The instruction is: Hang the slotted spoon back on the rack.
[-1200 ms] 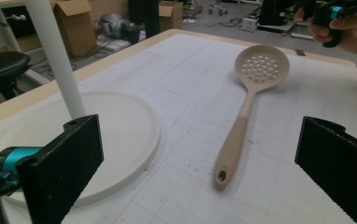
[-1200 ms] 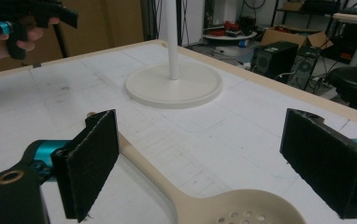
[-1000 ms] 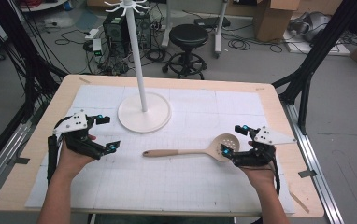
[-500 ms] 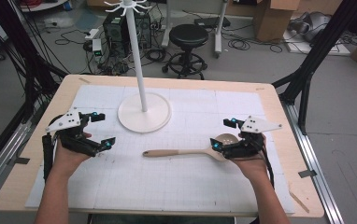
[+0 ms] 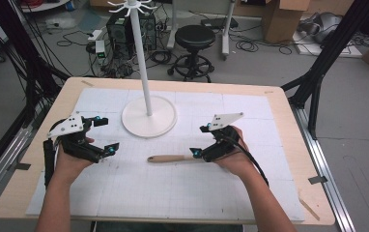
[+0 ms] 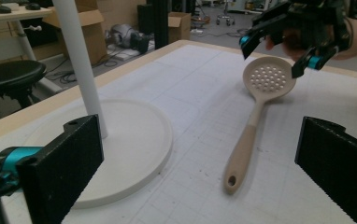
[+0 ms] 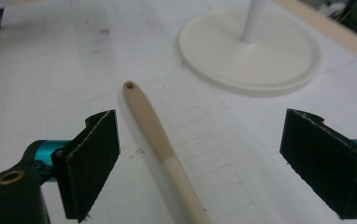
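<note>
A beige slotted spoon lies flat on the white mat, its handle (image 5: 168,158) pointing left and its head under the person's right hand. The left gripper view shows the perforated head (image 6: 266,79) and the handle (image 6: 242,154) with a hole at its end. My right gripper (image 5: 199,140) is open and hangs over the spoon. In its own view the handle (image 7: 153,121) runs between the open jaws, nearer the left one, without touching either. My left gripper (image 5: 107,134) is open and holds nothing, left of the handle's tip.
A white stand with a round base (image 5: 149,116) and a tall pole (image 5: 141,63) rises at the mat's back middle. Its base (image 7: 249,46) lies just beyond the spoon handle. The table's wooden edge (image 5: 289,125) frames the mat.
My right gripper has moved left along the spoon, from beside its head to over the handle. The left gripper has barely shifted. The spoon has stayed in place.
</note>
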A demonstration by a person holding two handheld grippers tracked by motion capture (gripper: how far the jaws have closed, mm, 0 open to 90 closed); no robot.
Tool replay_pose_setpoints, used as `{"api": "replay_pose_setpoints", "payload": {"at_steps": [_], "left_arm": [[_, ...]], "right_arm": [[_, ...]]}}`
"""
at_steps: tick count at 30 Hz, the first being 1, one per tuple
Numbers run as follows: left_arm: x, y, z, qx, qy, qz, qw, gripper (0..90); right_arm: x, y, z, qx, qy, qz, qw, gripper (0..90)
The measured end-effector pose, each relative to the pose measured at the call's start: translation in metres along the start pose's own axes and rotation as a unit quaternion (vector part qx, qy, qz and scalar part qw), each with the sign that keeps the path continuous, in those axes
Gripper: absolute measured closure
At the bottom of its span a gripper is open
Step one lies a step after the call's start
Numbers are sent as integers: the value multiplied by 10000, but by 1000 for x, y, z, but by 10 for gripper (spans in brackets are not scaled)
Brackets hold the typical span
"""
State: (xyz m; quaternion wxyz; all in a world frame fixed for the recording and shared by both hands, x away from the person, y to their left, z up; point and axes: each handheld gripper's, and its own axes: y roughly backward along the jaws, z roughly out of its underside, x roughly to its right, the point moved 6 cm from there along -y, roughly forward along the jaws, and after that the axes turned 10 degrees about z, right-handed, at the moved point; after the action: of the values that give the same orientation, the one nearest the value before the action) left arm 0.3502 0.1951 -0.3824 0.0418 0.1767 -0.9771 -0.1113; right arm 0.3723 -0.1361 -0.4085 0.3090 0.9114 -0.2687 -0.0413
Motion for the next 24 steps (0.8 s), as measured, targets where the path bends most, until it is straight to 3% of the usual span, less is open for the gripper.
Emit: {"api": "replay_pose_setpoints", "payload": {"at_steps": [5,12,24], "left_arm": [[0,0,0,-15,-17,-23,10000,17],[1,0,0,-6,-14,35,10000,17],[1,-1,1,-41,-13,53,10000,17]], "right_arm": [[-9,-19,6,-565,335,-164,9977,151],[-8,-35,15,-1067,480,-193,9929,169],[-17,-55,17,-1625,908,-225,9823,239]]}}
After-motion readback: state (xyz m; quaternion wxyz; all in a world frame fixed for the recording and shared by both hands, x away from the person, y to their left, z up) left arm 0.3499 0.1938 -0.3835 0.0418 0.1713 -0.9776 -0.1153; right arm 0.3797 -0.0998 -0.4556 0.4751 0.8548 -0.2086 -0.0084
